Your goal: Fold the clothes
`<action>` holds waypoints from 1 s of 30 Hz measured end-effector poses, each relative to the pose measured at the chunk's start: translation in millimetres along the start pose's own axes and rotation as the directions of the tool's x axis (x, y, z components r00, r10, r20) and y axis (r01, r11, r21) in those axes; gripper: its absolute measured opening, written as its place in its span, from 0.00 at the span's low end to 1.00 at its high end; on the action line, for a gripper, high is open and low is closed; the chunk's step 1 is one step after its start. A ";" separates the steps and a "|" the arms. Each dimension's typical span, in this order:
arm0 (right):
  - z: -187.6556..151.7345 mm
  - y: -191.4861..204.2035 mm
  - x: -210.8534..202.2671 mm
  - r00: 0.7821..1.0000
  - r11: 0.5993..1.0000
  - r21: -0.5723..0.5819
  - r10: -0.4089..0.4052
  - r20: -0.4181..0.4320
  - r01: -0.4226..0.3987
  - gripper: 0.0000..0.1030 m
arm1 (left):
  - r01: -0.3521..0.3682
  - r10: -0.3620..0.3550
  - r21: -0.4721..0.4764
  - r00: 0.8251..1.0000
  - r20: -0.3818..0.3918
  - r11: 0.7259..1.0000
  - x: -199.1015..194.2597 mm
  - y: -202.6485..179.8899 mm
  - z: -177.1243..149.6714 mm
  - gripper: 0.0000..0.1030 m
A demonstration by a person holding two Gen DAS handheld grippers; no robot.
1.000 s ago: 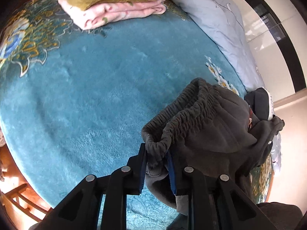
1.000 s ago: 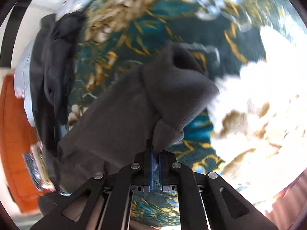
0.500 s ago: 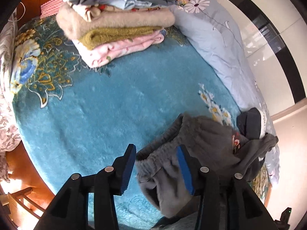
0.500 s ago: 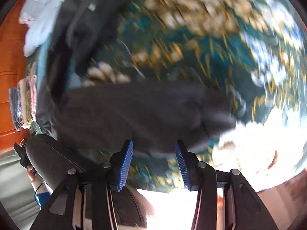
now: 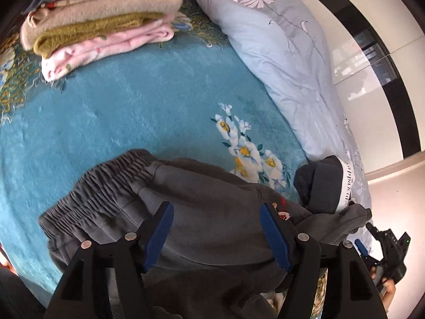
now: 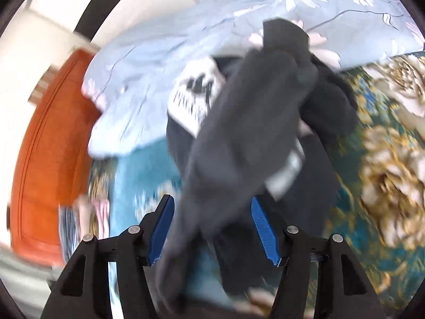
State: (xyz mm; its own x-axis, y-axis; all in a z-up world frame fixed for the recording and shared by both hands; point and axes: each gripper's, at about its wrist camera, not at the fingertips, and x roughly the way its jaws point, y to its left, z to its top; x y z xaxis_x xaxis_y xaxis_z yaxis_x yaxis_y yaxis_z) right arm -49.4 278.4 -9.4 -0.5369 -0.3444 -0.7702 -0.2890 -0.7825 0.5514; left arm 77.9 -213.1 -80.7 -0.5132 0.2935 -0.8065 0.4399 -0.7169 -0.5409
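Grey sweatpants point(image 5: 212, 212) are lying loose on the teal blanket point(image 5: 132, 111), gathered waistband out to the left, the rest bunched up toward the lower right. The left gripper point(image 5: 216, 232) hangs right over them with its blue pads spread wide — jaws have just been opening, and the fabric shows between the pads, but nothing is pinched. Same story on the right gripper point(image 6: 212, 228): jaws have just been opening, pads well apart, and a dark grey strip of cloth point(image 6: 239, 146) runs up between them without being gripped, though that view is pretty blurry so I can't tell exactly which garment it is. A dark piece with a white lettered band point(image 5: 322, 183) sits just beside the sweatpants, against the pale blue floral quilt point(image 5: 279, 53). At the far end of the blanket there's a stack of folded clothes point(image 5: 101, 29) — pink at the bottom, then olive, then beige.
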 end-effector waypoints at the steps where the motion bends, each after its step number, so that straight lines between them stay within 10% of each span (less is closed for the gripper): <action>1: 11.2 4.7 8.4 1.000 1.000 0.011 -0.025 0.018 0.025 0.60 | -0.005 0.005 -0.020 1.000 -0.006 1.000 6.7 0.3 -4.3 0.69; 7: 50.4 0.5 39.2 0.988 0.973 0.180 -0.150 0.038 0.141 0.59 | -0.043 0.044 -0.049 0.999 0.021 0.998 18.7 5.7 -12.6 0.69; 10: 61.1 -7.3 41.2 0.983 0.959 0.218 -0.183 -0.010 0.181 0.05 | -0.032 0.032 -0.030 0.999 0.011 0.999 21.6 4.6 -13.2 0.69; 16: 52.5 -3.9 -38.5 0.994 0.998 0.003 -0.061 0.086 0.061 0.04 | -0.004 0.004 -0.021 1.000 0.004 1.000 18.8 4.7 -14.0 0.69; 21: -23.7 -53.5 -121.5 0.969 0.989 -0.145 -0.005 0.246 0.042 0.04 | 0.024 -0.026 -0.059 0.999 -0.021 0.998 22.3 7.8 -12.4 0.72; 25: -96.3 -180.6 -83.6 0.980 0.965 0.172 -0.201 0.006 0.197 0.06 | 0.049 -0.056 -0.095 0.996 -0.072 0.994 27.0 12.7 -9.0 0.72; 30: -153.3 -261.6 -68.2 0.997 0.851 0.520 -0.070 -0.023 0.072 0.06 | 0.026 -0.028 -0.052 0.999 -0.039 0.998 13.0 8.6 5.3 0.72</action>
State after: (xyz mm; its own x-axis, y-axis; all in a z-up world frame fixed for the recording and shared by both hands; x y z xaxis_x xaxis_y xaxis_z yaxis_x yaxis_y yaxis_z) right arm 184.3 427.0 -150.3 -0.4973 -0.3002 -0.8140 -0.6968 -0.4209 0.5809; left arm 71.1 -218.8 -94.5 -0.4959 0.3382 -0.7998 0.4644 -0.6750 -0.5733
